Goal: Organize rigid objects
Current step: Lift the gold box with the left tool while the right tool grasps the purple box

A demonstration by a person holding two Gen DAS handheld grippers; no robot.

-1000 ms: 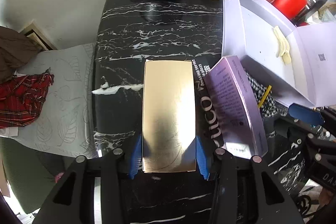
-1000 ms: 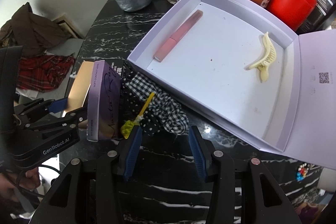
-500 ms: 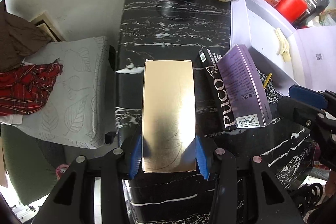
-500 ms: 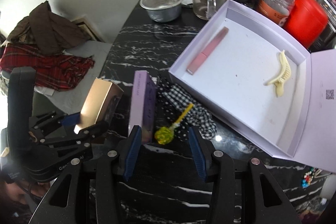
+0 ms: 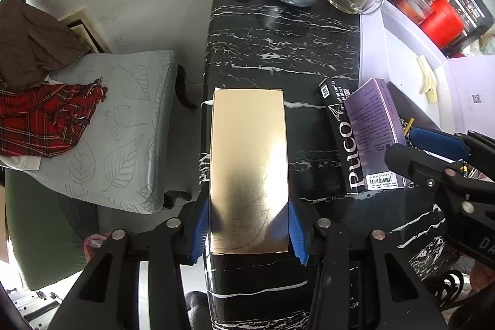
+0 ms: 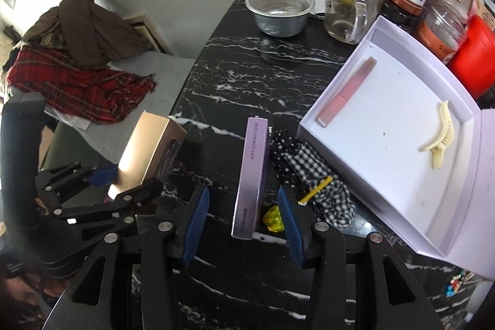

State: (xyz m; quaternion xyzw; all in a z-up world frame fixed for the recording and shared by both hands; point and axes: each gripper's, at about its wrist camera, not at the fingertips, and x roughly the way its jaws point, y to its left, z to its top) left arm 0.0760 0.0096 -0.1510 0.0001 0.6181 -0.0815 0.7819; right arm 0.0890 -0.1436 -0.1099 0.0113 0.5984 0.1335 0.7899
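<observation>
My left gripper (image 5: 247, 234) is shut on a gold box (image 5: 249, 172) and holds it above the black marble table's left edge; the box also shows in the right wrist view (image 6: 145, 156). A purple contact-lens box (image 6: 252, 175) stands on edge between the open jaws of my right gripper (image 6: 243, 229), untouched. In the left wrist view it (image 5: 372, 129) leans on a black Puco box (image 5: 338, 138). The white tray (image 6: 399, 215) holds a pink tube (image 6: 346, 96) and a cream hair clip (image 6: 439, 135).
Checked cloth (image 6: 312, 172) and a yellow lollipop (image 6: 273, 218) lie beside the purple box. A metal bowl (image 6: 280, 10), glass mug (image 6: 348, 2), jars and a red tub (image 6: 473, 61) crowd the far end. A cushioned seat (image 5: 108, 129) with clothes stands left of the table.
The left gripper has pulled back and left with the gold box. The right gripper has swung left so its open jaws now flank the purple box instead of the lollipop.
</observation>
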